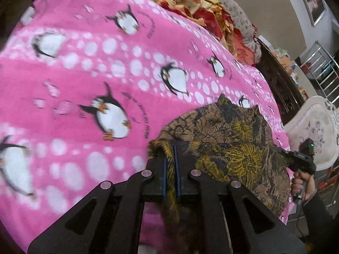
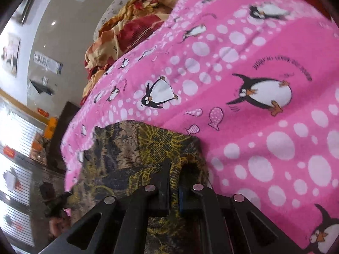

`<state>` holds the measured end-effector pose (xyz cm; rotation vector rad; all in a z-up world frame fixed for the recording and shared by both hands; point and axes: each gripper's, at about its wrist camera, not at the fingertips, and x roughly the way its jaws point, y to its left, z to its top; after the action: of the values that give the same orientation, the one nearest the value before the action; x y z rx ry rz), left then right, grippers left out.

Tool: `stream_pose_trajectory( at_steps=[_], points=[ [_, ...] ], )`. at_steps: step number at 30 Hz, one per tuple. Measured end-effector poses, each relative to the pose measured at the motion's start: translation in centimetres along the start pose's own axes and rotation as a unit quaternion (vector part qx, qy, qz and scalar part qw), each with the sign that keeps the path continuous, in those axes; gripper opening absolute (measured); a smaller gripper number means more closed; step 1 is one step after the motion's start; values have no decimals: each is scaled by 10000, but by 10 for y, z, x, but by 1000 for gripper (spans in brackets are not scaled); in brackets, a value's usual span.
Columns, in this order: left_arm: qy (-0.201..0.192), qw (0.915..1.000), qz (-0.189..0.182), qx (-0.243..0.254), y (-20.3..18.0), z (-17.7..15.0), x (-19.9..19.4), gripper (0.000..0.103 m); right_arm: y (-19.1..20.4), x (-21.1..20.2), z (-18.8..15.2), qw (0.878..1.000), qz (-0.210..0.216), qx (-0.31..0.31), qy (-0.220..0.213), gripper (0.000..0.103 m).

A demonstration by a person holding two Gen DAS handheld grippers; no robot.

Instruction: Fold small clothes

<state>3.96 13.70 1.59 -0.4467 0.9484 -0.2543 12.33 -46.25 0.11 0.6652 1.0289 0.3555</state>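
one brown and yellow patterned garment (image 1: 228, 144) on the bed. one pink penguin blanket (image 1: 84, 67) beneath it. two claws: left claw (image 1: 171, 158), right claw (image 2: 174, 173). one red and gold crumpled cloth (image 1: 190, 2) at the head of the bed. one framed picture (image 1: 311, 0) on the wall in the left wrist view. one metal rack (image 1: 324, 72) at the room's edge.

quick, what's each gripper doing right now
Left gripper: closed on the patterned brown-and-yellow garment.
Right gripper: closed on the same garment.
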Motion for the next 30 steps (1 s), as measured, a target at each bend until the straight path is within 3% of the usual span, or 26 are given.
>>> stream_pose_trajectory(
  at_steps=[2, 4, 5, 7, 10, 11, 12, 14, 16, 19, 23, 27, 30],
  points=[
    [-253, 9991, 341, -52, 1, 1, -24, 27, 5, -26, -2, 9997, 126, -29, -211, 7],
    [-600, 9963, 621, 32, -4, -3, -53, 29, 17, -52, -7, 9986, 83, -239, -467, 11],
    [-736, 9953, 615, 135, -11, -8, -65, 29, 23, -64, -10, 9976, 8, -377, -576, 12],
    [-934, 9935, 198, 624, -40, -26, -82, 29, 42, -90, -26, 9921, -283, -841, -882, 12],
    [-478, 9864, -149, 1565, -90, -59, -65, 29, 77, -97, -61, 9817, -310, -1664, -871, 12],
    [-267, 9825, 7, 1845, -102, -68, -51, 28, 91, -88, -78, 9771, -312, -1998, -667, 12],
    [-21, 9771, 416, 2089, -107, -80, -29, 28, 100, -78, -88, 9729, -410, -2219, -503, 12],
    [378, 9752, 852, 2009, -95, -91, -2, 24, 110, -50, -114, 9572, -995, -2717, -56, 12],
    [258, 9830, 787, 1641, -74, -102, -6, 16, 95, -26, -132, 9438, -1716, -2802, 360, 12],
    [319, 9903, 626, 1202, -61, -114, -21, 11, 75, -37, -144, 9495, -1469, -2767, 166, 12],
    [453, 9896, 682, 1185, -67, -118, -29, 11, 73, -39, -140, 9498, -1400, -2766, 416, 12],
    [380, 9898, 799, 1114, -76, -88, -26, 11, 91, -37, -116, 9479, -1600, -2750, 184, 12],
    [787, 9869, 882, 1099, -78, -73, 8, 11, 92, -9, -106, 9365, -2053, -2772, 630, 13]
  ],
)
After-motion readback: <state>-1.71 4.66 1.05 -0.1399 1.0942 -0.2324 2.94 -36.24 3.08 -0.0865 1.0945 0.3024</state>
